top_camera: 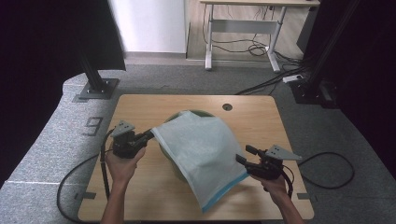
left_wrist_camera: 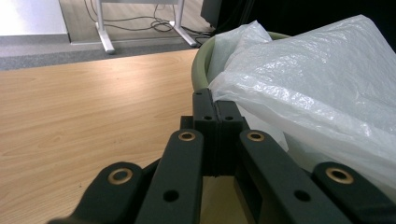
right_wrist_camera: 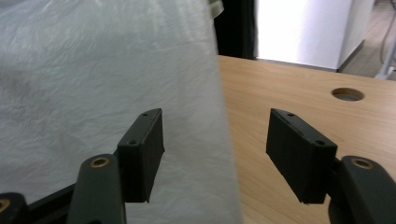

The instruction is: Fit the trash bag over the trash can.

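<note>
The left gripper (top_camera: 145, 137) has its jaws pressed together on a corner of the white plastic bag (top_camera: 203, 151), right at its tips. The bag drapes over a green bin (left_wrist_camera: 201, 65) that stands just ahead of this gripper on the wooden table (top_camera: 140, 107). The right gripper (top_camera: 243, 160) stands with its jaws spread apart at the bag's opposite edge; in the right gripper view that edge hangs between the jaws (right_wrist_camera: 187, 140), and the pads do not press on it. The bag's blue-edged end lies on the table below it.
</note>
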### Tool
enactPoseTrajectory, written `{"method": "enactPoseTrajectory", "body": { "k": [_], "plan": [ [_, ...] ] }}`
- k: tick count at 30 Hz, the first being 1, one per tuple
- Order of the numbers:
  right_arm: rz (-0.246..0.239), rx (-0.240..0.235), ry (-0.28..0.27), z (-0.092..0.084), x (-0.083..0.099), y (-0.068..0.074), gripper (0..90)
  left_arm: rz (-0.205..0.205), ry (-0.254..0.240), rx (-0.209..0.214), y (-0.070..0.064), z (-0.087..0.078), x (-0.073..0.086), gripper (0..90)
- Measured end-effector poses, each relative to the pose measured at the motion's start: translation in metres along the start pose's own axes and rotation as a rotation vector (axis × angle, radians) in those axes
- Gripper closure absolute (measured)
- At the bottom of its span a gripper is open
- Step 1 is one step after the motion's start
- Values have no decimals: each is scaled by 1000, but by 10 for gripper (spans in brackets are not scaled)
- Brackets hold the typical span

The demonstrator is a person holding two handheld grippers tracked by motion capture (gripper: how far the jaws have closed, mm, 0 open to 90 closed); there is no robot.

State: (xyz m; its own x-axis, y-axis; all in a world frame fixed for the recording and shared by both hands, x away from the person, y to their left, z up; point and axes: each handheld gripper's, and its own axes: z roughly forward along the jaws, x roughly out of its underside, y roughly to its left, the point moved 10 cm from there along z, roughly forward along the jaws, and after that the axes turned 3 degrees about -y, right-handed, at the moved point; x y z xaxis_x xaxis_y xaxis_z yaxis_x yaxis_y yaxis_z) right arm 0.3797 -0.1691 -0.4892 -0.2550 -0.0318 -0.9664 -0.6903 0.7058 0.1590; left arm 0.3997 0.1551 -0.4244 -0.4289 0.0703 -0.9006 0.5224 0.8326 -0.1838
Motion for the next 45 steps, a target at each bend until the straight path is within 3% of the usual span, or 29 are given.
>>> {"method": "enactPoseTrajectory", "body": {
  "k": [8,13,15,18,21,27,30,38,42,45],
  "plan": [
    [-8,-51,19,17,8,8,300,-9,5,7,1,-1,1,894],
    [3,-64,27,26,14,6,348,-11,6,10,1,-1,0,894],
    [4,-67,24,28,15,5,458,-13,4,12,1,-1,0,895],
    [2,-57,31,28,16,5,717,-12,2,19,-2,-2,-1,895],
    [4,-69,17,25,12,7,882,1,-3,29,-9,-2,-3,895],
    [3,-76,-9,12,-5,7,887,20,4,37,-16,2,-8,894],
    [8,-86,-58,-1,-26,6,887,28,16,45,-21,8,-9,889],
    [-27,-37,-141,-23,-78,-1,887,72,66,90,-46,25,-12,853],
    [-54,-47,-177,-27,-89,1,886,105,117,112,-52,34,-3,810],
    [-61,-37,-172,-27,-89,-1,886,122,121,122,-53,33,1,748]
  ]
}}
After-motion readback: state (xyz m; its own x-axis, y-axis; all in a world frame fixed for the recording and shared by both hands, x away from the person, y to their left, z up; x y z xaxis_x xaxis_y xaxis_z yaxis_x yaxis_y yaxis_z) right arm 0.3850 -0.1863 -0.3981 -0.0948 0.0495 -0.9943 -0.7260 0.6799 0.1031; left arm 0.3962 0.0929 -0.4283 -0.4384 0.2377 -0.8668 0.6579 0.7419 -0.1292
